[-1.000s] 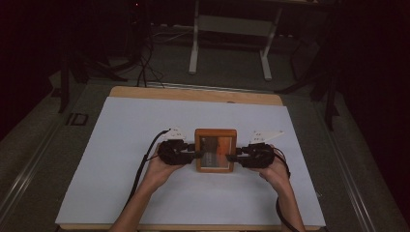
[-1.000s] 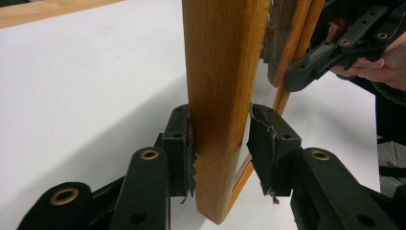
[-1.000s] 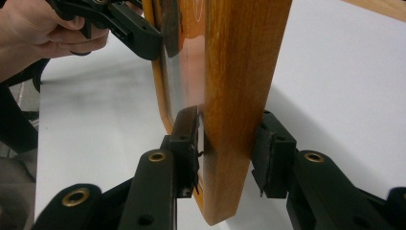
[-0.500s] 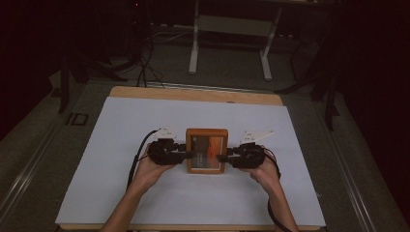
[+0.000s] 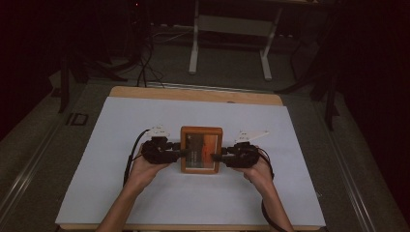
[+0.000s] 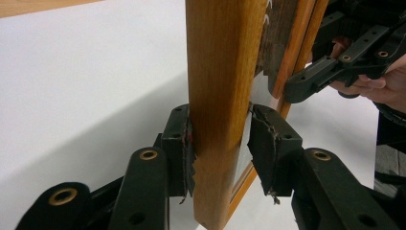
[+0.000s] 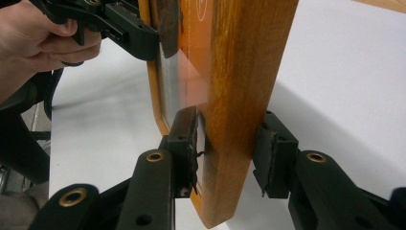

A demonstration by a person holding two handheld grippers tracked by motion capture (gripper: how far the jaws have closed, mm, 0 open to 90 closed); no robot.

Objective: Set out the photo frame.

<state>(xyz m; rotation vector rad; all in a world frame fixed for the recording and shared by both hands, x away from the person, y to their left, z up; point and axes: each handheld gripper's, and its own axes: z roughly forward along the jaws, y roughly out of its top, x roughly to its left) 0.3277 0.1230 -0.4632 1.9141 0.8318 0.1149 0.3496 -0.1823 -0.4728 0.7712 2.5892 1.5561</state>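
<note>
Holding the wooden picture frame (image 5: 201,149) between both tools, you have it near the middle of the white worktop (image 5: 111,140), with bare sheet on every side: most room toward 12 o'clock and out to 9 and 3, less toward 6 where your forearms come in. Your left gripper (image 5: 180,152) takes its 9 o'clock edge, your right gripper (image 5: 214,156) its 3 o'clock edge. In the left gripper view the left gripper (image 6: 220,143) has one pad pressed against the thick side rail while the other stands slightly off it, so whether that grip is firm I cannot tell. In the right gripper view the right gripper (image 7: 230,151) has its fingers (image 7: 184,143) half spread around the rail, both pads close against the wood. That rail is smooth, orange-brown, squared timber around a glossy pane over a dark and orange print. Your hands lie low and level, knuckles up, pointing inward at each other.
</note>
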